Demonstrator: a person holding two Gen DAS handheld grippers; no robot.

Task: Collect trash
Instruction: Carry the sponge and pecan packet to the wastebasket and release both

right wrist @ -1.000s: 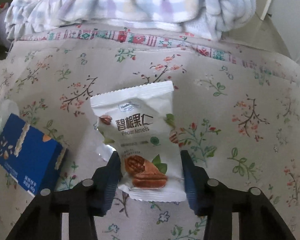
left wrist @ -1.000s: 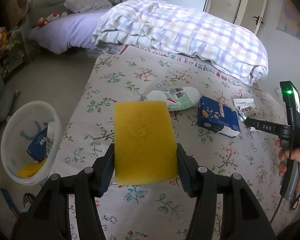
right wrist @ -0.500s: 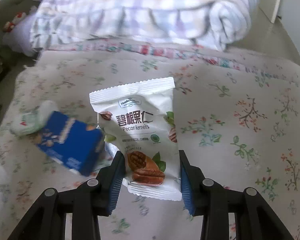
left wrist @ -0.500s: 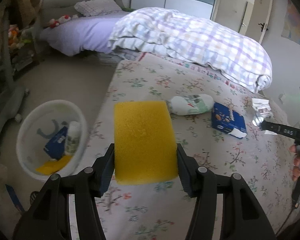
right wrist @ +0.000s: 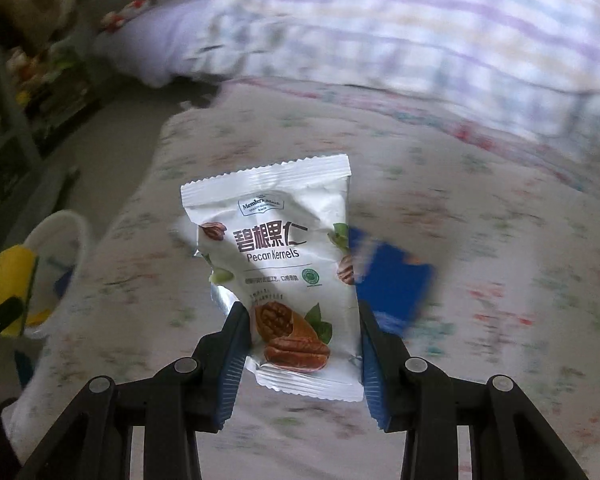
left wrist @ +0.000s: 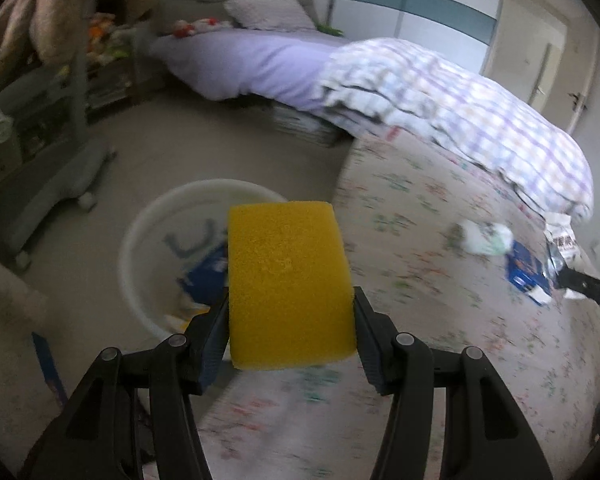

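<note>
- Between the left gripper's (left wrist: 290,330) jaws sits a yellow sponge (left wrist: 286,284), pinched at its near end; soft and light, it probably needs only a gentle squeeze.
- Between the right gripper's (right wrist: 302,338) jaws hangs a pecan kernel packet (right wrist: 278,268), pinched by its lower edges; likely slippery and crushable.
- Beyond the sponge, a white bin (left wrist: 140,236) stands on the floor, its contents blurred and partly hidden.

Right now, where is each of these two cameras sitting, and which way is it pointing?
Left wrist: rides the left hand-held gripper, looking along its fingers past the yellow sponge down at the white bin on the floor.
Right wrist: rides the right hand-held gripper, facing across the bed past the snack packet.
Shared: bin, bed, blue box, checked quilt; the right view catches the sponge too.
</note>
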